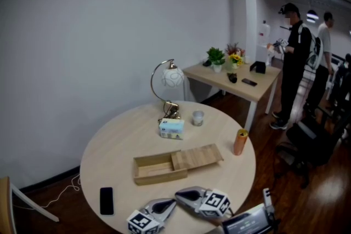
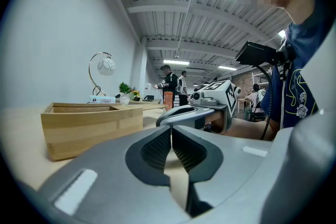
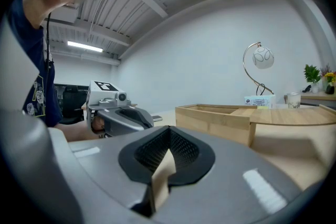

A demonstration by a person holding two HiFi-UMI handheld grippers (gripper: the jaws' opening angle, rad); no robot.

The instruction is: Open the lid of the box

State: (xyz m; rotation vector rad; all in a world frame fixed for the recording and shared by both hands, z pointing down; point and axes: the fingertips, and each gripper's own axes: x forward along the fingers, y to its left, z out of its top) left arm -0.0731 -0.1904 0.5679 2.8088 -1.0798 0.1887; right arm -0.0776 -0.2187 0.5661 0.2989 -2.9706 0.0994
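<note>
Box (image 1: 159, 177), one, lid (image 1: 198, 157) slid aside, left tongs (image 2: 171, 134) and right tongs (image 3: 169, 136) both closed, empty

Left gripper (image 2: 170, 132): jaws brought together, nothing between the pads; it points roughly level, dipped slightly. Right gripper (image 3: 169, 136): jaws fully together, empty, at the same slightly dipped attitude. The two lie low and angled toward each other, the right claw's tip just ahead of the left claw's tip; contact between them cannot be confirmed. A bare forearm (image 2: 247, 128) extends behind the right gripper.
</note>
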